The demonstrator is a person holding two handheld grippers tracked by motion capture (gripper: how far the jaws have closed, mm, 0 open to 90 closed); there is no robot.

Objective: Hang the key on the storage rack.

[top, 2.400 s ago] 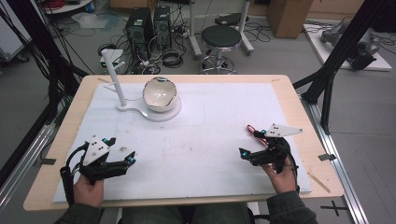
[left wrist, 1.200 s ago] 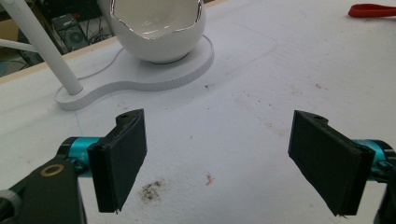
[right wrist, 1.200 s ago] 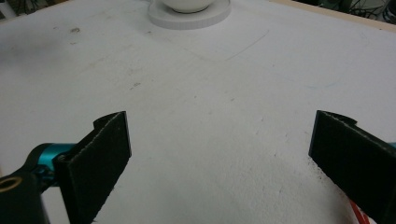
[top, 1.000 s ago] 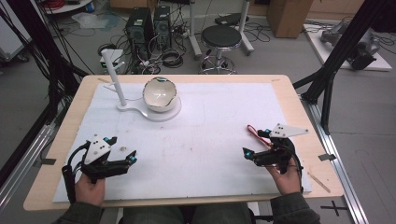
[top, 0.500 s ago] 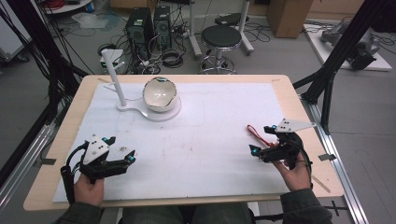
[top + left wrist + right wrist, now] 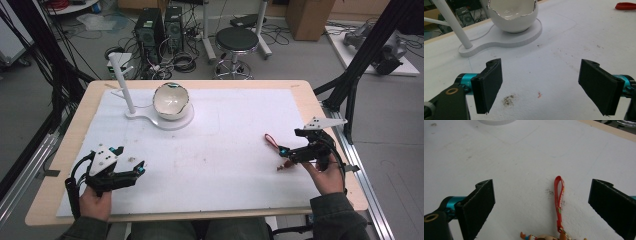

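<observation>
Right tool (image 6: 544, 213) jaws wide apart w/ red strap (image 6: 559, 200) (small figure (image 6: 546, 237) attached) lying between.

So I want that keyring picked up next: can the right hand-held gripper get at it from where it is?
Probably yes: the right hand-held gripper is open, with the keyring lying flat between its jaws, nothing around it.

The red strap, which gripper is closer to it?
Right. The right gripper is open with the red strap lying between its jaws on the table. The left gripper sits far across the table, near its left edge.
</observation>
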